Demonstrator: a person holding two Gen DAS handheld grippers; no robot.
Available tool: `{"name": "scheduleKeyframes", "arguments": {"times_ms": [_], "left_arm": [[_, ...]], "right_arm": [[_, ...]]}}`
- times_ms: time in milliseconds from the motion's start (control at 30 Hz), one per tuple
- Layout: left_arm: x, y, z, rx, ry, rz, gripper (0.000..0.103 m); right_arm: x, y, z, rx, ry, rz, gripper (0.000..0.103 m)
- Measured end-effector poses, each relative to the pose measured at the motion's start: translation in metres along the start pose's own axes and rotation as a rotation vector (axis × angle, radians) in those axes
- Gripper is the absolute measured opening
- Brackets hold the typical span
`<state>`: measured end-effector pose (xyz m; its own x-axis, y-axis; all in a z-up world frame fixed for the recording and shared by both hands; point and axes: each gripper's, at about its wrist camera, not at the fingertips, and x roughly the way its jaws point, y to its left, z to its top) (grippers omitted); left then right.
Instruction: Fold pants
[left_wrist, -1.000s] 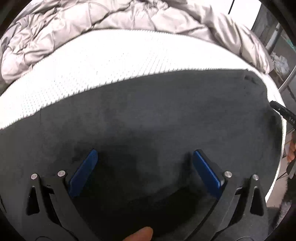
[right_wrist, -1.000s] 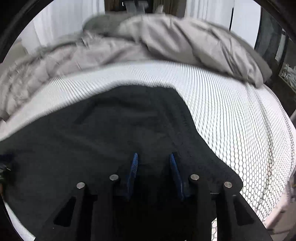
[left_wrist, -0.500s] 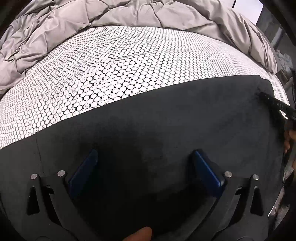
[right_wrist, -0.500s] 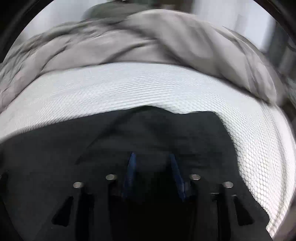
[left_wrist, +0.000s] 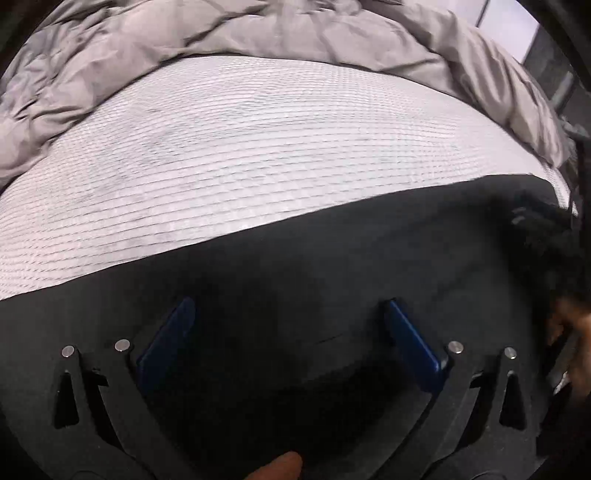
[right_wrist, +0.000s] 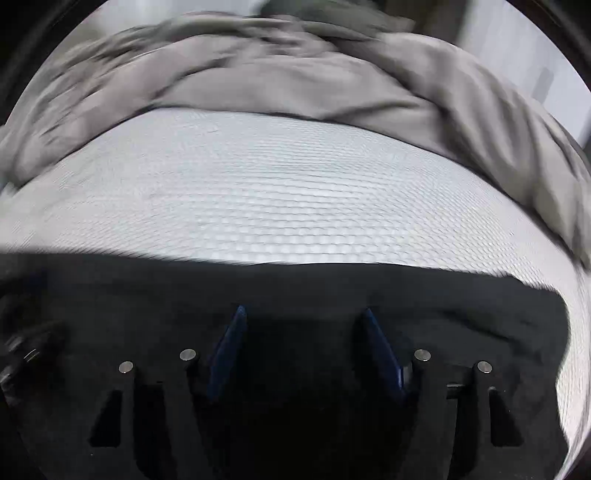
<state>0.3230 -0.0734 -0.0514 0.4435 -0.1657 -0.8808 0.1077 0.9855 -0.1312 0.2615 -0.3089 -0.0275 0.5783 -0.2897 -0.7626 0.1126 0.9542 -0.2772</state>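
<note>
While right gripper (right_wrist: 301, 314) jaws are opening over flat black pants (right_wrist: 295, 288), nothing pinched; left gripper (left_wrist: 286, 306) jaws wide apart, empty. Advice: smooth the fold before regripping.

Left claw spread wide above black pants on a bed

The left claw (left_wrist: 286, 321) points down at the black pants (left_wrist: 332, 266), its blue pads (left_wrist: 410, 339) standing wide apart with nothing pinched between them. Beyond the pants' far edge lies the white patterned bed cover (left_wrist: 258, 155), blurred, and behind it a rumpled grey duvet (left_wrist: 258, 29). A fingertip (left_wrist: 280, 467) shows at the bottom edge.
</note>
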Motion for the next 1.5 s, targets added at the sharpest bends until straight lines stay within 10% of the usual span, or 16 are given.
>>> {"name": "scheduleKeyframes", "arguments": {"times_ms": [67,200,367,467,833,1067,1200,1500], "left_arm": [[-0.003,0.014,-0.002,-0.019,-0.001,0.022,0.102],[-0.017,0.040,-0.010,-0.048,-0.001,0.049,0.102],[-0.038,0.035,-0.045,0.049,-0.015,0.010,0.102],[-0.045,0.040,-0.074,0.117,-0.012,0.066,0.102],[-0.113,0.144,-0.150,-0.069,-0.031,0.233,0.102],[-0.115,0.058,-0.158,0.087,-0.028,0.016,0.102],[-0.092,0.034,-0.165,0.199,0.011,0.091,0.103],[-0.129,0.116,-0.195,0.027,0.001,0.105,0.103]], "right_arm": [[-0.002,-0.021,-0.002,0.069,0.003,-0.118,0.066],[-0.036,-0.015,-0.013,0.131,-0.011,0.207,0.065],[-0.065,0.071,-0.047,-0.162,0.031,0.439,0.070],[-0.067,0.104,-0.068,-0.367,-0.002,0.315,0.075],[-0.063,0.030,-0.073,-0.156,0.031,0.150,0.088],[-0.120,0.100,-0.101,-0.289,-0.019,0.487,0.088],[-0.118,0.138,-0.121,-0.445,-0.040,0.410,0.090],[-0.079,0.019,-0.116,-0.267,0.016,0.192,0.099]]}}
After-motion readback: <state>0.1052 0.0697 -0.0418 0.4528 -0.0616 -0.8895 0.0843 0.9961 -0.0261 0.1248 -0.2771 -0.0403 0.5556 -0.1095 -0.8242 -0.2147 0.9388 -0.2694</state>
